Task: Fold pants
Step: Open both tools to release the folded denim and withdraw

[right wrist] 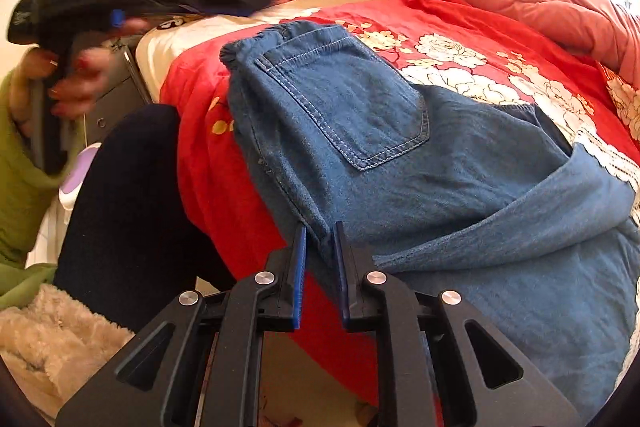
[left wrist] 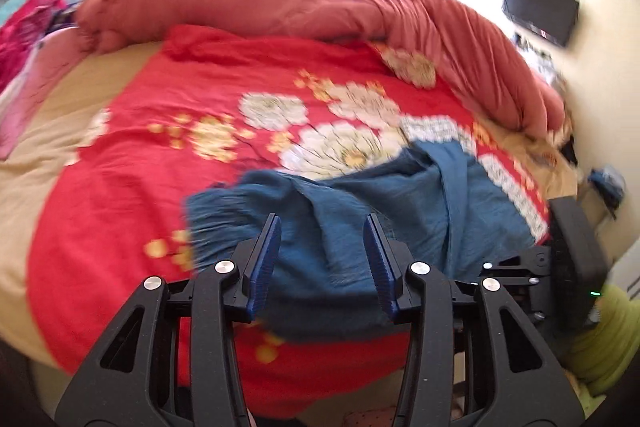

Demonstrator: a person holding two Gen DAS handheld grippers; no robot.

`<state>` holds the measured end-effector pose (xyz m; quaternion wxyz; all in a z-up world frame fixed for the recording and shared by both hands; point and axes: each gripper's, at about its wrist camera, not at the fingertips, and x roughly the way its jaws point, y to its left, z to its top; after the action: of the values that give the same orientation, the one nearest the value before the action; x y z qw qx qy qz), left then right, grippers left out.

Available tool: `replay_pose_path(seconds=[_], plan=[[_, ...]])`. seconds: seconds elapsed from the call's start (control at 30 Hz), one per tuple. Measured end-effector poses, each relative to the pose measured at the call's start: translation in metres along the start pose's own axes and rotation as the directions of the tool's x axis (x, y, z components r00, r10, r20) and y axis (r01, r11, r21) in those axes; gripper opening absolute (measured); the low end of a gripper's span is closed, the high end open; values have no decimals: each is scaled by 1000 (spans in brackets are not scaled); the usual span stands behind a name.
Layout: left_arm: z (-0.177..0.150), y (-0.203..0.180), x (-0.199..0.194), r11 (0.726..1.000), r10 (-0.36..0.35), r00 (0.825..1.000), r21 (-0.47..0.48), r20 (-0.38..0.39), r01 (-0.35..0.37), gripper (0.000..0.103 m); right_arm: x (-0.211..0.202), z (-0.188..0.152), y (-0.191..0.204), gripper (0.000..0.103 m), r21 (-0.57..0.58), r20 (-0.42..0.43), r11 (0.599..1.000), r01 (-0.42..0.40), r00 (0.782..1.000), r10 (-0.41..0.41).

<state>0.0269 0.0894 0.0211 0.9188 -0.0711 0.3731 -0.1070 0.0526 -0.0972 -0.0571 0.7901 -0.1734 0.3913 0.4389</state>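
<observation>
Blue pads of the right gripper [right wrist: 320, 259] pinch a fold at the near edge of the pants [right wrist: 400, 155], which lie on the red flowered bedspread [right wrist: 460, 23] with the back pocket up. Off to the side, the left gripper [left wrist: 324, 247] hangs above the cloth, its fingers apart and empty, held in a hand [right wrist: 76, 79].

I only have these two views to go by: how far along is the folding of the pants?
Partly done: the blue pants lie on the red floral cover, one layer already lapped over. In hand: the right gripper is shut on the pants' near edge, while the left gripper is open above the cloth, holding nothing. Left: the bundle is still wrinkled and loosely bunched, so further folds and smoothing probably remain.
</observation>
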Motion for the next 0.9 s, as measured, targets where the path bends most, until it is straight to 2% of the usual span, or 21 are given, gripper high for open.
replay_pose_path(seconds=[0.07,0.13,0.23,0.3,0.33,0.4,0.47,0.53,0.7,0.83,0.9], plan=[[-9,0,25,998,61,994,-12,-91,-62,36,-4,-4,0,13,1,-2,1000,4,1000,-4],[-21,7,36,996,76,987,-35,-141,-82,36,-10,-6,0,13,14,7,1000,-11,1000,11],[-38,11,31,996,64,989,-46,-134,-71,34,-19,-6,-1,13,31,10,998,-51,999,51],[-43,11,27,997,60,989,-42,-133,-66,34,-29,-1,-3,13,56,50,997,-62,997,59],[-43,11,27,997,59,989,-40,-133,-65,34,-33,3,-5,15,72,72,996,-54,996,49],[-45,13,26,997,58,990,-37,-130,-64,34,-38,14,-10,29,104,120,994,-25,993,12],[-47,13,25,997,64,990,-32,-129,-69,34,-36,24,-17,33,133,134,991,2,991,-20],[-47,14,26,997,68,990,-26,-127,-72,34,-27,28,-24,33,163,115,987,13,993,-32],[-47,12,28,998,56,991,-29,-122,-60,34,16,9,-39,34,251,-44,965,74,997,-65],[-46,11,30,997,68,991,-24,-115,-71,34,11,6,-45,33,304,-9,952,36,999,-35],[-44,9,24,997,71,992,-29,-103,-74,34,-2,6,-47,33,324,36,946,14,999,-28]])
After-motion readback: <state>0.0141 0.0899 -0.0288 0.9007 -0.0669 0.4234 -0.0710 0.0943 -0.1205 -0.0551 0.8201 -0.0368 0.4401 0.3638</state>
